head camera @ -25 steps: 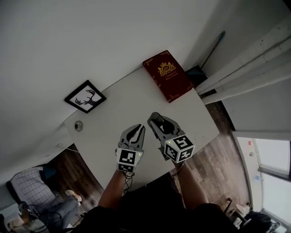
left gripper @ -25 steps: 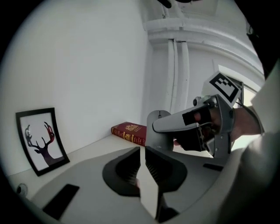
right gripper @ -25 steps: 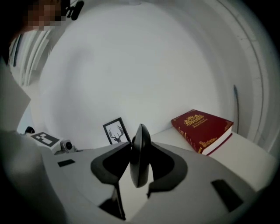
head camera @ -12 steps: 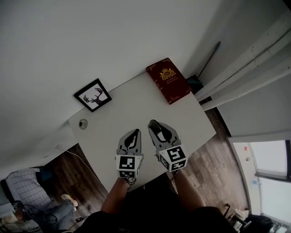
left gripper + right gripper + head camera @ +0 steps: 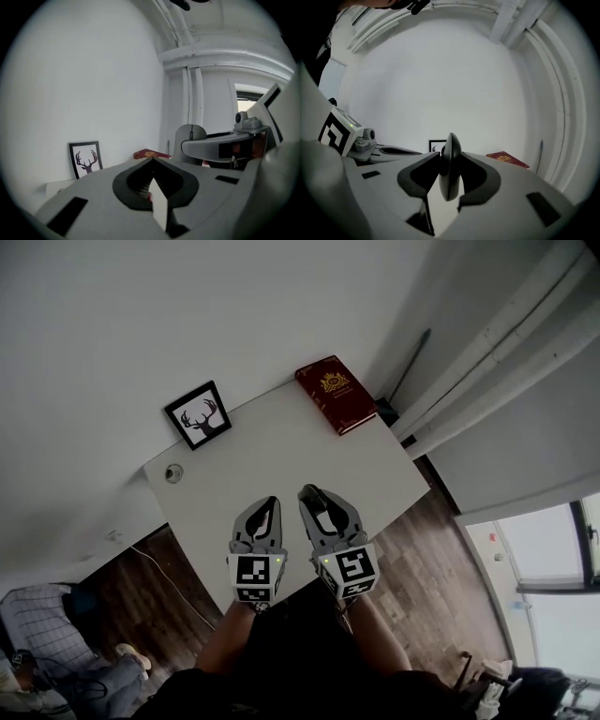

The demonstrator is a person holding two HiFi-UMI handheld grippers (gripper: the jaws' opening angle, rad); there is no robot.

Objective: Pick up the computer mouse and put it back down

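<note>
- Right gripper view: right gripper [image 5: 449, 158] clamps the computer mouse [image 5: 449, 180] edgewise.
- Probably light, rigid, slick; grip its flanks.
- Left gripper [image 5: 152, 161] alongside: closed, empty.

You are looking down on a white table [image 5: 281, 451] that is standing against a white wall [image 5: 187, 315]. A framed picture [image 5: 200, 415] of a stag's head is standing upright at the table's far edge, by the wall. A dark red book [image 5: 336, 394] with a gold crest is lying flat at the far right corner, well apart from the picture. A small round thing [image 5: 173, 472] is sitting near the left corner, too small to make out. A dark rod [image 5: 405, 367] is leaning in the room's corner beyond the book, beside white pipes [image 5: 497, 352]. A wooden floor [image 5: 441, 549] is showing around the table, with a thin pale cable [image 5: 173, 579] trailing across it on the left.
</note>
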